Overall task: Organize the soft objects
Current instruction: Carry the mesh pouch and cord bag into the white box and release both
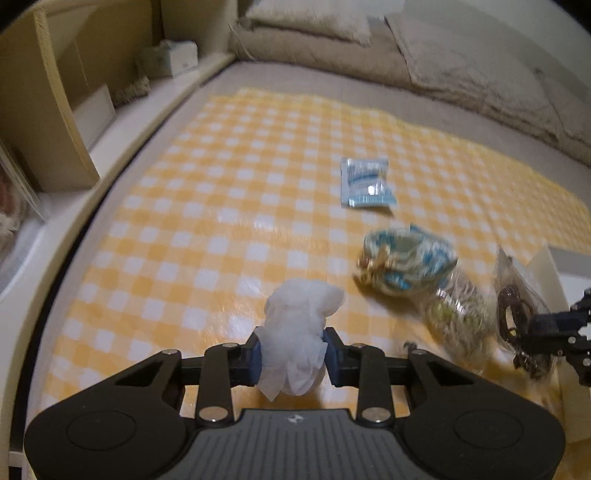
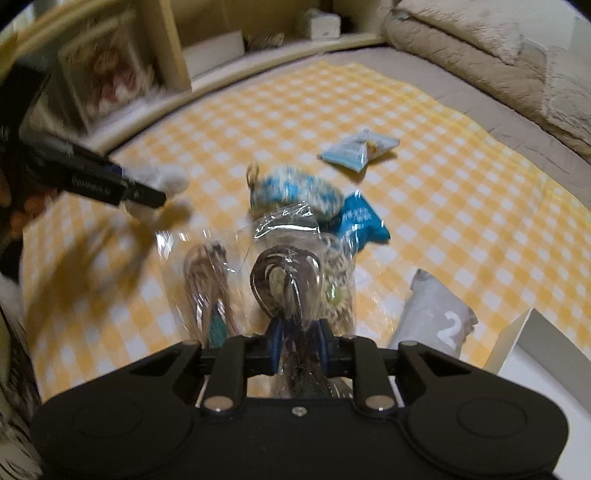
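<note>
Bedding (image 1: 461, 62) borders checkered mat (image 1: 229, 192) (shelving (image 1: 62, 110) alongside).

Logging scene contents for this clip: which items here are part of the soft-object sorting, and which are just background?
Part of the job:
- white soft toy, held in the left gripper
- clear bag of brown cords, held in the right gripper
- blue-and-white knitted pouch
- light blue packet
- white box

Background:
- checked mat
- beige bedding
- shelf unit

A home bedroom: mattress (image 1: 295, 77), pillows (image 1: 314, 18), headboard shelves (image 1: 74, 110).
</note>
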The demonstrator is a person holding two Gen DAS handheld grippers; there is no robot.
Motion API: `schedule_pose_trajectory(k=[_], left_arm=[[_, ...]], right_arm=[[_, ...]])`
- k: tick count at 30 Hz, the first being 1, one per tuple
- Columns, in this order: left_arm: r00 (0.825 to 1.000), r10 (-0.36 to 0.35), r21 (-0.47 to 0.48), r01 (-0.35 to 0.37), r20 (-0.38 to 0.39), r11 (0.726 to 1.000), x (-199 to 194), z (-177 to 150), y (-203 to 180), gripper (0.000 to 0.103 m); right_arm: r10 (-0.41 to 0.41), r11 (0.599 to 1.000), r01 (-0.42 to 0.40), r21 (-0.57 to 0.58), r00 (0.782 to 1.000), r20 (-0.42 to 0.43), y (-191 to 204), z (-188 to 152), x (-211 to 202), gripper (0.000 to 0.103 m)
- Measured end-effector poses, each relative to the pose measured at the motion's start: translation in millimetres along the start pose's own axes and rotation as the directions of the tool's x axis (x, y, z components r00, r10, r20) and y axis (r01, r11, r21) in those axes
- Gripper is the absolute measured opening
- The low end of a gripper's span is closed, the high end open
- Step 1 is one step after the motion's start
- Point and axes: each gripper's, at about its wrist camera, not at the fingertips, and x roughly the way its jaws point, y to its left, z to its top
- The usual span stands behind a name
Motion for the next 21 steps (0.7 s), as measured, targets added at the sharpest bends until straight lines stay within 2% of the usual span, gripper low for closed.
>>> schedule_pose_trajectory(k=[6,11,15,20,21], left_arm=[[0.996,-0.023,-0.039,0.026,0.091,0.999,-27,9,-9,0.035],[0.988,-0.068,-0.030,0.073,0.138,0.997,-42,11,-30,0.035],[0.981,-0.119,-0.014,0.123,0.151,0.992,-48,12,-53,0.035],[0.967,-0.203,0.021,0.202,0.152,0.979,-50,10,-90,0.035],[0.964,-0.218,0.030,0.216,0.149,0.976,-50,10,-98,0.035]], right_arm=[[-0.002,0.997,-0.005,0.079,0.996,0.088,4,6,-25,0.020],[-0.019,0.991,0.002,0.135,0.991,0.130,2,3,-42,0.020],[-0.086,0.976,0.050,0.212,0.983,0.164,-7,-5,-62,0.021],[-0.146,0.953,0.095,0.287,0.976,0.162,-23,-19,-79,0.021],[-0.179,0.936,0.122,0.329,0.972,0.152,-32,-27,-87,0.021]])
